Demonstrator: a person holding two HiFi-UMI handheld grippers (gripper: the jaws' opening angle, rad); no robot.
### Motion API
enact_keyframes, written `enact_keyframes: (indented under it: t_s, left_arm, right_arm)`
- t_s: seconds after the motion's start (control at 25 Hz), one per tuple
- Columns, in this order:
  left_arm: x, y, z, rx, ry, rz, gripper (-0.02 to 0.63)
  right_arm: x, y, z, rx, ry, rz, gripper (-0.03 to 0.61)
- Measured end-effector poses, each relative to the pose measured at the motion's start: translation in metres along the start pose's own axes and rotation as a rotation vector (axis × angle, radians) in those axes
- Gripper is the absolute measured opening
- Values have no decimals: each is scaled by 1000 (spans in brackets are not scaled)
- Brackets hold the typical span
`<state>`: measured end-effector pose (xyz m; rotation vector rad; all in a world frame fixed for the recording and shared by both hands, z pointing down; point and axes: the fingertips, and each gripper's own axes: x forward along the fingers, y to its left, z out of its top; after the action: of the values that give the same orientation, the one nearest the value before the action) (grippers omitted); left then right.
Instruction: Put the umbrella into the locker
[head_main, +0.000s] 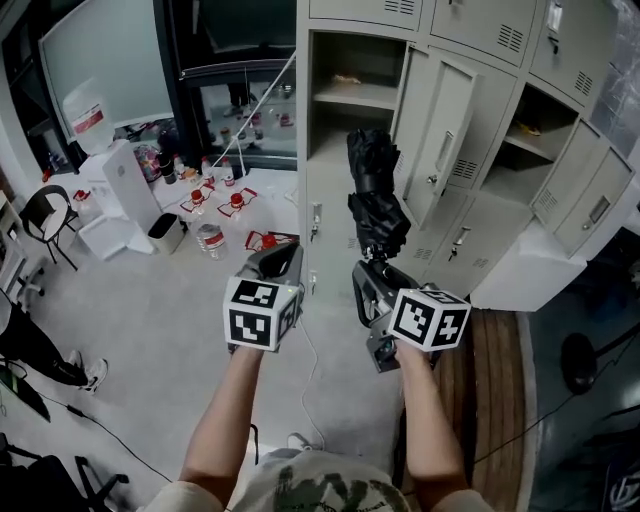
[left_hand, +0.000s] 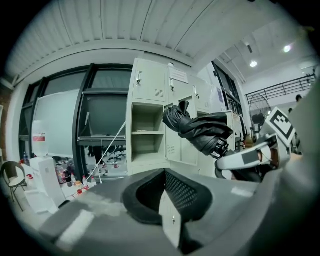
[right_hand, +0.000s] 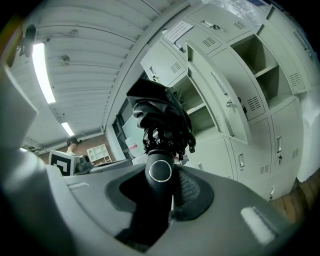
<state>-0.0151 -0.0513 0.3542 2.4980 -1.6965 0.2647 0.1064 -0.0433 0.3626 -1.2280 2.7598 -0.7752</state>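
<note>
Umbrella (head_main: 375, 195) first: it is folded, black and bunched, and it stands nearly upright out of your right gripper (head_main: 374, 268). It is in the air in front of the locker (head_main: 328, 215) and not inside it. In the head view it overlaps the right edge of the open compartment (head_main: 345, 135) and the open door (head_main: 440, 140) beside it.

In the right gripper view the jaws are closed on the umbrella's handle (right_hand: 160, 172), partway in. Its round, ringed end cap faces the camera, and the folded canopy rises beyond it toward the lockers.

Your left gripper (head_main: 278, 256) is level with the right one and just beside it, aimed at the locker's lower front. In the left gripper view its jaws are almost together, with only a thin pale slit between the pads and nothing in them.

The open compartment has a shelf (head_main: 352, 97) near its top with a small item on it that is too small to identify. To the left of the lockers, bottles (head_main: 212, 240) stand on the floor (head_main: 150, 320).
</note>
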Motion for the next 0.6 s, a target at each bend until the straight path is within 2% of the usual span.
enact_keyframes:
  t_s: [0.32,0.6]
  left_arm:
    - [16,44,1,7,-1,-53,5]
    - [25,76,-4,2,-4,-63,5]
  right_arm:
    - [45,4,0,16,1,-60,117]
    - [73,8,4,33,-13,-76,117]
